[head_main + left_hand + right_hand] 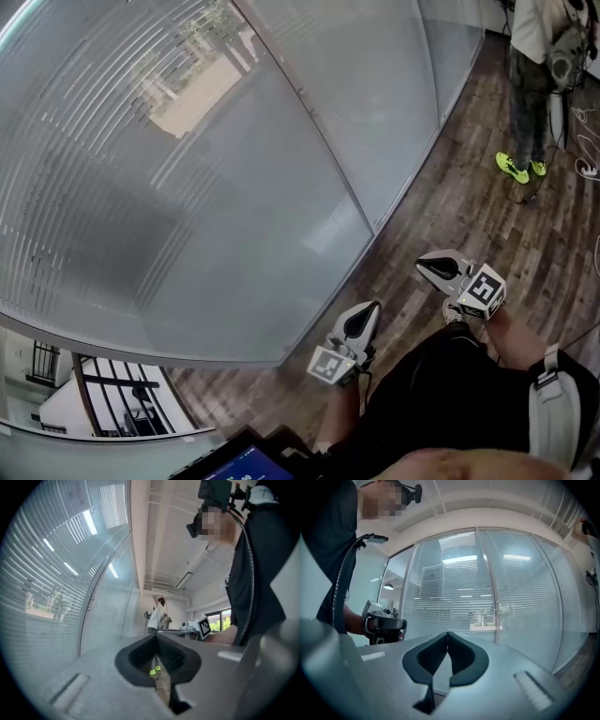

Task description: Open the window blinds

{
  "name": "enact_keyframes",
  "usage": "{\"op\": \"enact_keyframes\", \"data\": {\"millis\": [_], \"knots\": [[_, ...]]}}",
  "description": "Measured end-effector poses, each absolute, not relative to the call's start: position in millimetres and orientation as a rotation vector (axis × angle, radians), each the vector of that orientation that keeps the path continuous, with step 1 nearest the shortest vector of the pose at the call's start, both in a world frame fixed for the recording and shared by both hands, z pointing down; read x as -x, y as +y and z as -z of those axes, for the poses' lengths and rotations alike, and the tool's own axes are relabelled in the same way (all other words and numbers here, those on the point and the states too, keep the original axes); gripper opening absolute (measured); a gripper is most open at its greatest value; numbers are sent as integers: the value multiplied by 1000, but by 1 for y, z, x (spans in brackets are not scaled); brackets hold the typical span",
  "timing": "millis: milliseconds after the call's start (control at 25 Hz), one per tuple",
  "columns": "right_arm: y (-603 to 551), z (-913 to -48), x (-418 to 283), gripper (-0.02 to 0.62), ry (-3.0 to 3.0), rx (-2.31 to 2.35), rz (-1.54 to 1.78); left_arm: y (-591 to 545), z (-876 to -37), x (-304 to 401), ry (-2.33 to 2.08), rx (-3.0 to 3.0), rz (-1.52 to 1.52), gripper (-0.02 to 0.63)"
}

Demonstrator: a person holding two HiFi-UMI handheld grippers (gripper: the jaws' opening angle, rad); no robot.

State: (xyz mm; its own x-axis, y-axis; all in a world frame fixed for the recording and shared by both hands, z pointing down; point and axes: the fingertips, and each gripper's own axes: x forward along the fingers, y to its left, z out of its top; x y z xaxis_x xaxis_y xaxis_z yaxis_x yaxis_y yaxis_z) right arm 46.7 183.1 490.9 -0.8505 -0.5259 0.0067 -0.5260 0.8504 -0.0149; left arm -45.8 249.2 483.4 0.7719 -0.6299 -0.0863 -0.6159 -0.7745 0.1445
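The window blinds [112, 187] are horizontal slats behind a curved glass wall that fills the left and top of the head view. They also span the right gripper view as pale blinds [459, 597] between thin frames. My left gripper [371, 307] is held low above the wooden floor, a short way off the glass, shut with nothing in it. In its own view the left gripper [156, 635] has its tips touching. My right gripper [424, 266] sits to its right, also shut and empty. Its own view shows the right gripper [447, 633] level and facing the blinds.
A second person [530, 66] in neon yellow shoes [514, 169] stands far right on the wooden floor [450, 216]. A metal mullion [309, 103] divides the glass panels. A dark screen [248, 464] is at the bottom edge. A cable [589, 164] lies at the right.
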Motion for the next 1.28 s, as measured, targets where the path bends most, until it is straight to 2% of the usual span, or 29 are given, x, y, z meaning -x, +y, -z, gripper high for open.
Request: {"op": "enact_keyframes", "data": {"millis": [760, 1280], "knots": [[181, -494, -43, 5, -2999, -755, -7, 227, -492, 32, -930, -2846, 211, 2], [105, -503, -59, 6, -3044, -687, -98, 164, -489, 8, -995, -2832, 202, 2]]}}
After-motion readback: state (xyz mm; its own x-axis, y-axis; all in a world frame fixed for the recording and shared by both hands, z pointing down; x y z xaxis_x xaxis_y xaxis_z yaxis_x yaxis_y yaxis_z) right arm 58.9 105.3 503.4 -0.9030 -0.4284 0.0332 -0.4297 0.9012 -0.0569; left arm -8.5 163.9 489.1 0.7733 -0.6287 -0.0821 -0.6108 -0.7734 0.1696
